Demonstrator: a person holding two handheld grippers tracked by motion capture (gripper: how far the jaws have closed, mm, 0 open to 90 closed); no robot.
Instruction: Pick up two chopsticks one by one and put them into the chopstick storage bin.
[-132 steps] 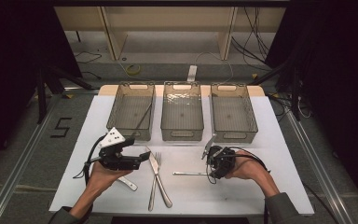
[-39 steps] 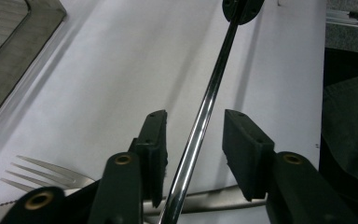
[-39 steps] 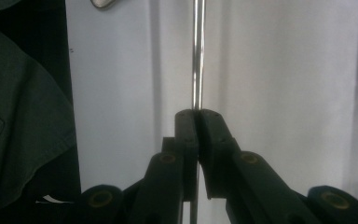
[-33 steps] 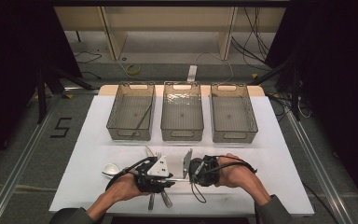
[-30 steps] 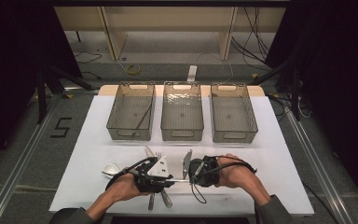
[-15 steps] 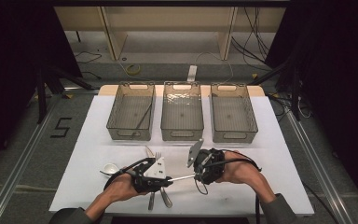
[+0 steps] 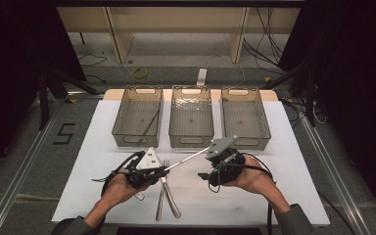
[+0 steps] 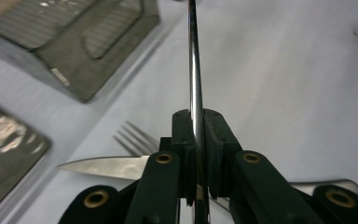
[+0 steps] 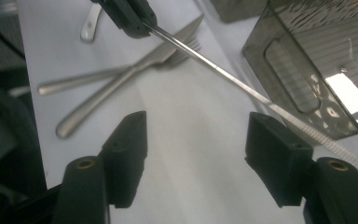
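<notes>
My left gripper is shut on the handle of a slim table knife. The knife slants up and to the right off the white table, and its serrated blade ends by the right gripper's grey plate. My right gripper has just been opening. Its pads stand wide apart with nothing between them, and the knife passes beyond its right pad. The left gripper shows at the top of the right gripper view.
A fork and another knife lie crossed on the table below the left gripper, a spoon by the left hand. Three clear bins stand in a row behind: left, middle, right.
The right gripper has let go of the knife and drawn back to the right and upward. The left gripper now holds it alone and has shifted left, with the blade end tilted up.
</notes>
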